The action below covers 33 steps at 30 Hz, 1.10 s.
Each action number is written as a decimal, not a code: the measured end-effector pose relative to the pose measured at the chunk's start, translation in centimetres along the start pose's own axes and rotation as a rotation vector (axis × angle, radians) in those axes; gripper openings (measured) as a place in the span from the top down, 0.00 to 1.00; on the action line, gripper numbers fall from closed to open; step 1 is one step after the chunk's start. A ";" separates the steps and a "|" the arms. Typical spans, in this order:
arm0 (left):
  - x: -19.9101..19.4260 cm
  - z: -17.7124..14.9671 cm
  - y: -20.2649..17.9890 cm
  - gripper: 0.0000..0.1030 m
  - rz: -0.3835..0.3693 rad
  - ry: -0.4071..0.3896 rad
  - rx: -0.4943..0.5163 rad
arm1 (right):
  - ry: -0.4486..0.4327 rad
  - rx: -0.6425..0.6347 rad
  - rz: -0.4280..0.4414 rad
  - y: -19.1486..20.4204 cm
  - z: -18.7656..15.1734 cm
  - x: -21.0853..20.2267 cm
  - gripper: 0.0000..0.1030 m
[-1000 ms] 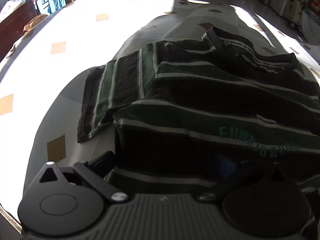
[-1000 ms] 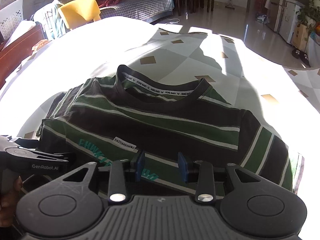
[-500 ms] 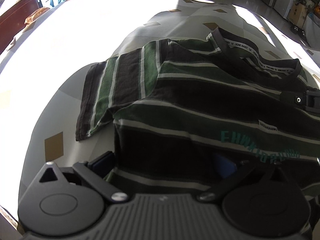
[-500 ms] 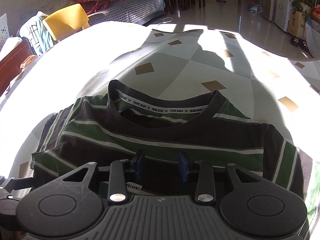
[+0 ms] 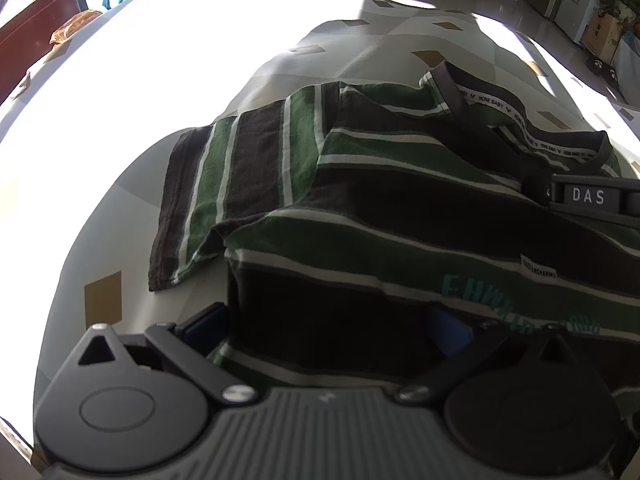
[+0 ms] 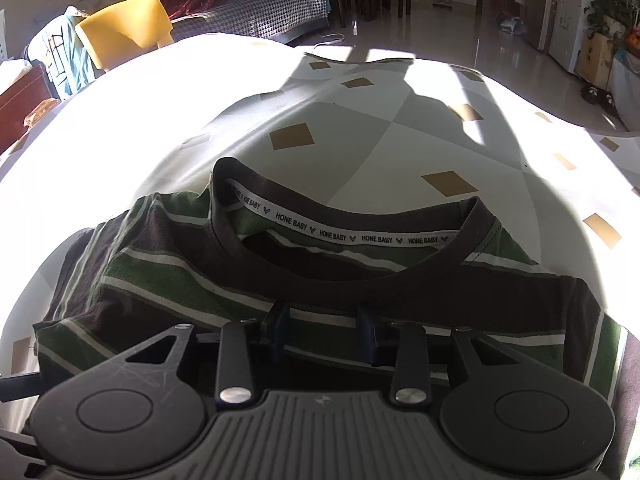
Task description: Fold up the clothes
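Note:
A dark T-shirt with green and white stripes (image 5: pixel 400 216) lies face up on the patterned tablecloth (image 5: pixel 280 52), collar (image 6: pixel 344 276) to the far side. One short sleeve (image 5: pixel 224 192) is spread out to the left. My left gripper (image 5: pixel 326 326) stands open and wide over the shirt's lower left edge, with dark cloth lying between its blue pads (image 5: pixel 204 320). My right gripper (image 6: pixel 322 330) hovers just below the collar, its pads (image 6: pixel 276 326) a small gap apart, and striped cloth shows between them unpinched. The right gripper's body (image 5: pixel 592 196) shows at the right edge of the left wrist view.
The tablecloth (image 6: pixel 360 128) stretches far beyond the shirt, partly in bright sun. A yellow chair (image 6: pixel 124 28) and a sofa with clothes (image 6: pixel 260 12) stand past the table's far edge. White cabinets (image 6: pixel 568 20) line the right wall.
My right gripper has moved forward over the shirt's chest to just below the collar and has come into the left wrist view. The left gripper has kept its place.

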<state>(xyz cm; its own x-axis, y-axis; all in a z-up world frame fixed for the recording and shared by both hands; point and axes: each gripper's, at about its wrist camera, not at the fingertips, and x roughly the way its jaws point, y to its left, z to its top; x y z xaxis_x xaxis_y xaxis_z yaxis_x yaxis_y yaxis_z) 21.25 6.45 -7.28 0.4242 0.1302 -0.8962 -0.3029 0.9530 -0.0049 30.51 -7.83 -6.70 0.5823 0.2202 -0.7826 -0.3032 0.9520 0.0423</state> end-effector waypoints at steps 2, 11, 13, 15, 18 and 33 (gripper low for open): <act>0.1 0.2 0.0 0.00 0.003 0.000 -0.008 | -0.008 -0.019 -0.017 0.2 0.1 0.3 0.65; -0.1 0.1 -0.1 0.00 0.025 -0.018 -0.015 | -0.036 -0.030 -0.071 -0.1 1.2 1.5 0.64; -0.1 0.1 0.1 0.00 0.027 -0.020 -0.022 | -0.043 -0.017 -0.095 -0.3 1.4 1.7 0.64; -0.2 0.0 0.3 0.00 0.025 -0.021 -0.030 | -0.047 0.002 -0.129 -0.7 1.6 1.9 0.62; -0.3 -0.2 0.2 0.00 0.026 -0.017 -0.023 | -0.039 0.081 -0.184 -1.9 2.3 1.9 0.57; -0.7 -0.8 -0.4 0.00 0.022 -0.017 -0.006 | -0.156 0.024 0.130 1.0 3.5 1.0 0.58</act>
<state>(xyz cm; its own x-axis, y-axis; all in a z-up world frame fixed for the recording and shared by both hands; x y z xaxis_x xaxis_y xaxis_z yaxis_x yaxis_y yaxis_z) 20.45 5.73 -6.98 0.4317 0.1553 -0.8885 -0.3175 0.9482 0.0114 33.46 -5.87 -5.27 0.6501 0.3701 -0.6636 -0.3662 0.9178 0.1531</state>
